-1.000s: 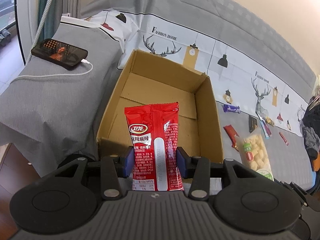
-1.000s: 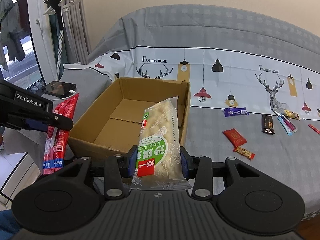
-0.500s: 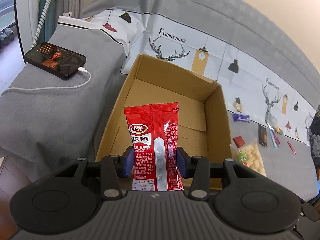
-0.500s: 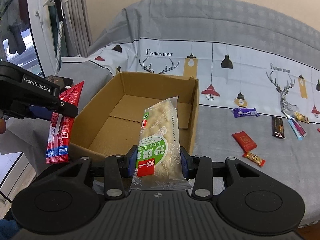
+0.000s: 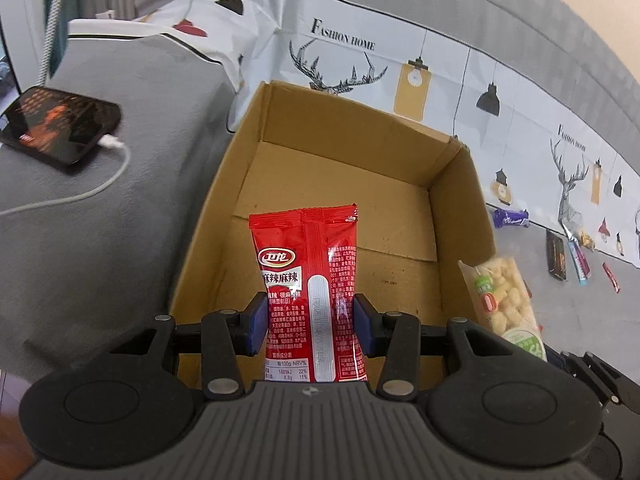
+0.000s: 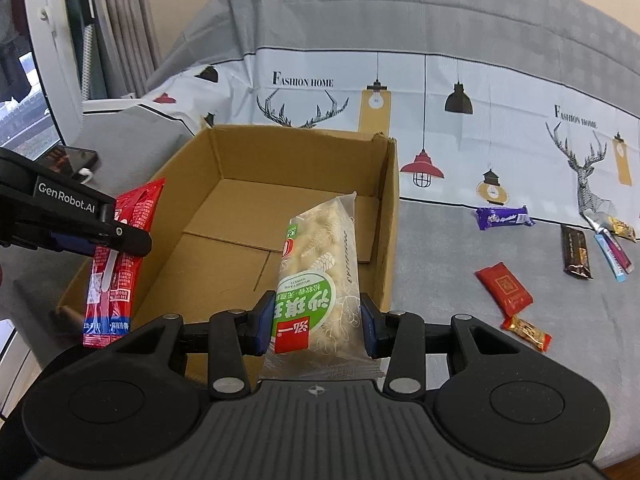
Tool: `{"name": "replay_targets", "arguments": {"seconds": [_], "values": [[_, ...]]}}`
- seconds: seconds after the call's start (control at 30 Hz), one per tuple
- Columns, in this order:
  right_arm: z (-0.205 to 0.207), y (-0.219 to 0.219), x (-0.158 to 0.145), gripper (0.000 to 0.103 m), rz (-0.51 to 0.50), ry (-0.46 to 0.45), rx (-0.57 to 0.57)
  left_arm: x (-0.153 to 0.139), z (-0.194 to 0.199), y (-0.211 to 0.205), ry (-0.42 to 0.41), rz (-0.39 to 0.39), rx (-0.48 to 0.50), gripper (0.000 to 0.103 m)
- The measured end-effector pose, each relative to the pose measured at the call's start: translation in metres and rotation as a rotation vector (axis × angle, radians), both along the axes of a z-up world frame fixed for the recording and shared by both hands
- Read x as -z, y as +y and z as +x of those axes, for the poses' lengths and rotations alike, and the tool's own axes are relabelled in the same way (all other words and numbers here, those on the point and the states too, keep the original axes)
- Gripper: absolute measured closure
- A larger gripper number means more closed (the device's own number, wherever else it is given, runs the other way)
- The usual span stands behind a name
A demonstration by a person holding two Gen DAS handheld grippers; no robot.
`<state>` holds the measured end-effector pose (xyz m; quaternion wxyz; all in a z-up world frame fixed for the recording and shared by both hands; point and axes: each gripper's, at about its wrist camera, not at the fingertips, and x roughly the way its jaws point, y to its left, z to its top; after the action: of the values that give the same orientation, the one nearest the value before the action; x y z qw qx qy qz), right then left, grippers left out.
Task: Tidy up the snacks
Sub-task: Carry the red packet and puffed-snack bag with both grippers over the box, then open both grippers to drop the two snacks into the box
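My left gripper (image 5: 310, 324) is shut on a red snack packet (image 5: 308, 280) and holds it upright over the near end of an open cardboard box (image 5: 340, 128). My right gripper (image 6: 316, 322) is shut on a clear bag of pale puffed snacks with a green label (image 6: 320, 272), held over the box's near right part (image 6: 388, 216). The red packet (image 6: 120, 256) and left gripper also show in the right wrist view at the box's left wall. The puffed snack bag (image 5: 500, 300) shows at the right in the left wrist view.
Several small snacks lie on the grey bed cover right of the box: a purple bar (image 6: 504, 218), a dark bar (image 6: 576, 252), a red packet (image 6: 504, 288) and a small orange one (image 6: 528, 332). A phone on a white cable (image 5: 60, 128) lies on the grey cushion at left.
Both grippers have moved forward over the box with their snacks still held. The box now looks nearer and larger in both views.
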<state>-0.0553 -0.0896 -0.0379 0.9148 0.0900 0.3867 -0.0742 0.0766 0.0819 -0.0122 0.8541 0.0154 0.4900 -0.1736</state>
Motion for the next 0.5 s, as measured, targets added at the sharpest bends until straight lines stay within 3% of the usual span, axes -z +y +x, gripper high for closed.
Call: {"name": "replay_targets", "arguments": {"seconds": [0.5], "values": [[0.047,-0.016,0.029,0.059,-0.016,0.040,-0.011,0.041,0.046,-0.026,0.030,0.079,0.002,0.054]]}}
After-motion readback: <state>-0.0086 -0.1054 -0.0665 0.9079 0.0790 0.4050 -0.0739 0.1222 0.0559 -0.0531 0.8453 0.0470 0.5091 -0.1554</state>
